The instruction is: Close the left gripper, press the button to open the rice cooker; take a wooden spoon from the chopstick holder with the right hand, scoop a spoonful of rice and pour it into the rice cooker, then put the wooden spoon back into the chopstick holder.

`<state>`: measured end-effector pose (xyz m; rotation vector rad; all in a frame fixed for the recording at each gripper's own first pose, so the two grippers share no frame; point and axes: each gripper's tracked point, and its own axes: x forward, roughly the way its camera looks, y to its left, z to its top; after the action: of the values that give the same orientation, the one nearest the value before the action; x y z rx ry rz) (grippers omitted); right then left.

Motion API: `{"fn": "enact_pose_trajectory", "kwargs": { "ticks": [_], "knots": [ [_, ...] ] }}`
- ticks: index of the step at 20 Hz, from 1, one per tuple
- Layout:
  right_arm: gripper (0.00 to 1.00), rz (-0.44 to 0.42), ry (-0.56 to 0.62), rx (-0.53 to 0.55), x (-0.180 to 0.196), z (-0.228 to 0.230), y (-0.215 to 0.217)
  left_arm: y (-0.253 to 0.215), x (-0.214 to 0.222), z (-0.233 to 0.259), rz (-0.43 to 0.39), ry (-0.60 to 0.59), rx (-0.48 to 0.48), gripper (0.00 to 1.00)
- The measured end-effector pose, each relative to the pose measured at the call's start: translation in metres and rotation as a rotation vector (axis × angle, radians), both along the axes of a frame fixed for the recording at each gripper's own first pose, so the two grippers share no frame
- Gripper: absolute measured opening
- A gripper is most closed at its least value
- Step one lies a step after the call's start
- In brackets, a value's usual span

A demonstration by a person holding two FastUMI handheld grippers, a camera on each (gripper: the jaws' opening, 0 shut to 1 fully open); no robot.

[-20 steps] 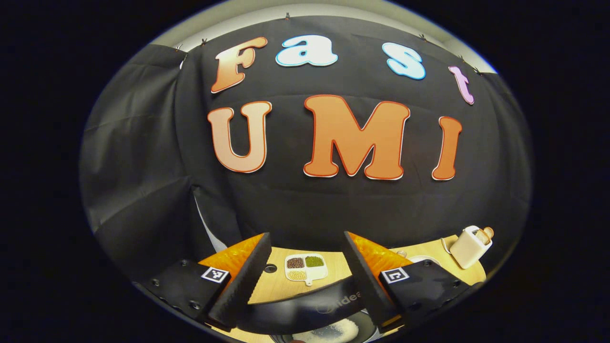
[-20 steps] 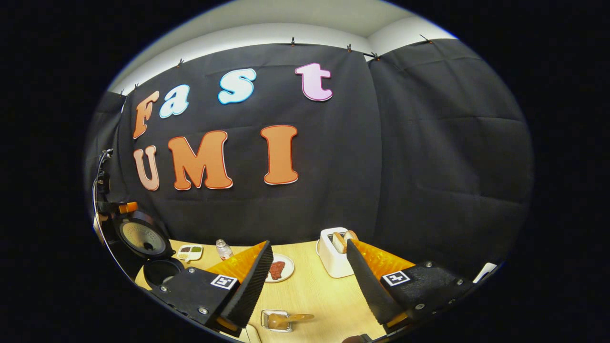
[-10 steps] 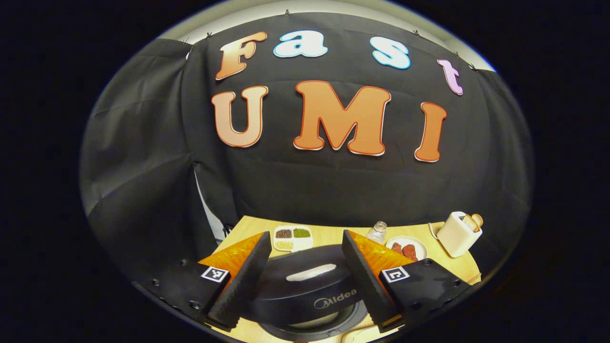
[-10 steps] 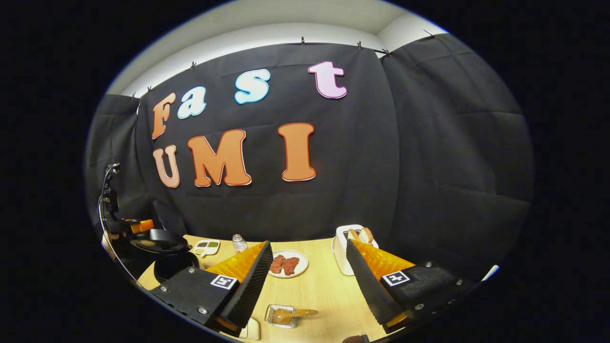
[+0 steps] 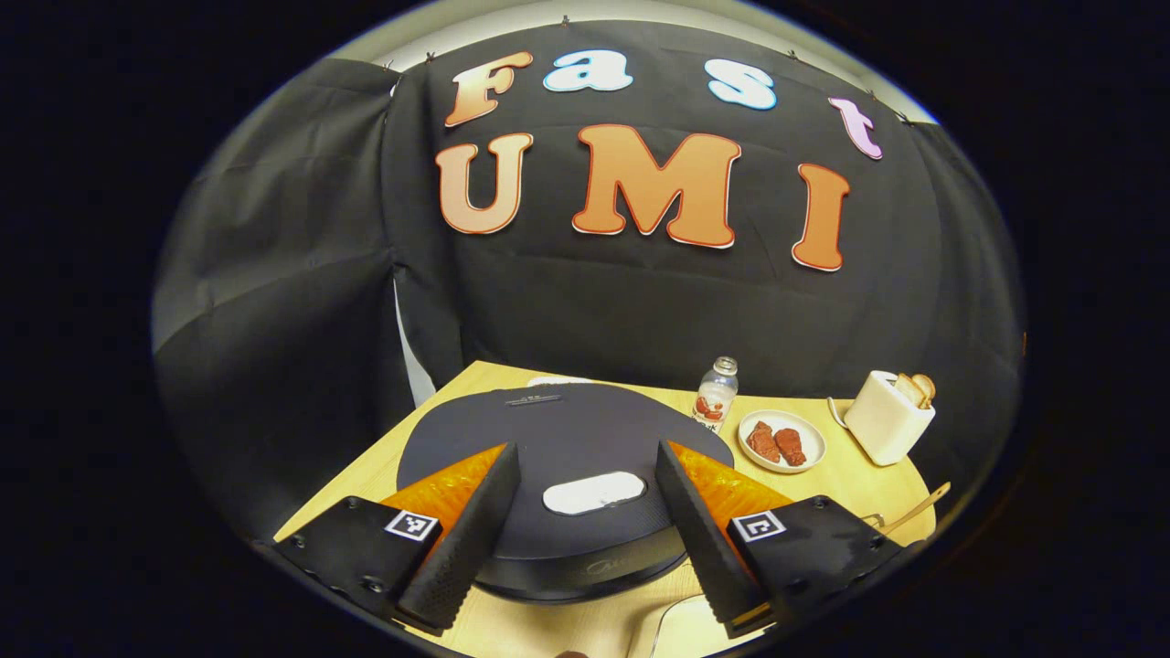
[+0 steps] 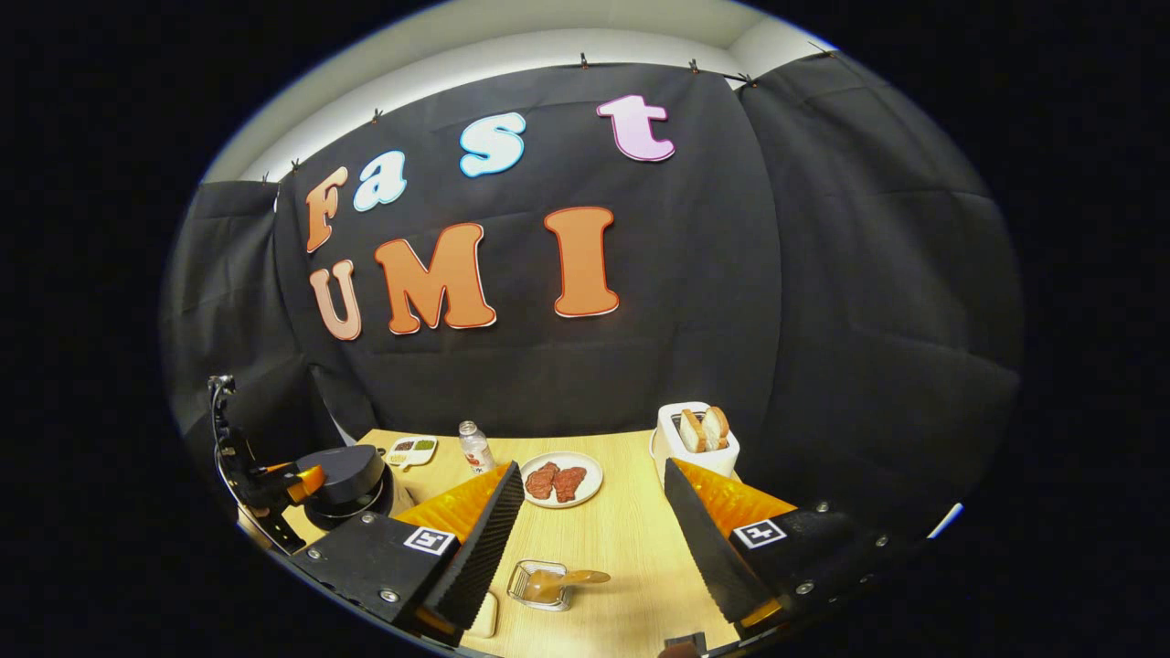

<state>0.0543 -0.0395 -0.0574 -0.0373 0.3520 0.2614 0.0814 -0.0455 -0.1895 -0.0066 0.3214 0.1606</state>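
The black rice cooker [image 5: 558,439] sits right under my left gripper [image 5: 585,452], its lid down flat with a pale oval plate [image 5: 594,492] between my fingers. The jaws stand wide apart and hold nothing. In the right gripper view the cooker [image 6: 347,475] is far left with the left gripper [image 6: 297,482] at its side. My right gripper [image 6: 591,468] hangs open above the table. Below it a small clear chopstick holder [image 6: 535,589] holds the wooden spoon [image 6: 578,578], which leans to the right. The spoon's handle [image 5: 914,507] shows at the right in the left gripper view.
On the wooden table [image 6: 622,548] stand a white toaster [image 6: 695,439] with bread, a plate of meat [image 6: 559,477], a small bottle [image 6: 473,448] and a divided dish of grains [image 6: 411,450]. Black cloth walls close the back and sides.
The cooker's lid has swung down from upright to flat. My left gripper has tipped downward with it. My right gripper has drifted slightly and stays open.
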Motion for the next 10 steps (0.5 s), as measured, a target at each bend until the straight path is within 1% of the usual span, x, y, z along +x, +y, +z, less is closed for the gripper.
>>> {"fn": "enact_pose_trajectory", "kwargs": {
  "ticks": [2,5,6,7,10],
  "knots": [
    [0.95,-0.005,0.014,0.002,-0.001,-0.007,-0.002,-0.001,-0.003,-0.012,-0.002,0.005,0.018,1.0],
    [0.95,-0.011,0.049,0.012,-0.004,-0.017,-0.002,-0.004,-0.007,-0.036,0.003,0.045,0.036,1.0],
    [0.95,-0.009,0.052,0.018,-0.005,-0.018,0.001,-0.004,-0.01,-0.038,0.004,0.046,0.045,1.0],
    [0.95,-0.006,0.055,0.021,-0.005,-0.02,0.003,-0.002,-0.008,-0.034,0.002,0.013,0.058,1.0],
    [0.95,-0.012,0.073,0.014,-0.004,-0.027,0.005,-0.001,-0.009,-0.041,0.015,0.039,0.048,1.0]
  ]
}}
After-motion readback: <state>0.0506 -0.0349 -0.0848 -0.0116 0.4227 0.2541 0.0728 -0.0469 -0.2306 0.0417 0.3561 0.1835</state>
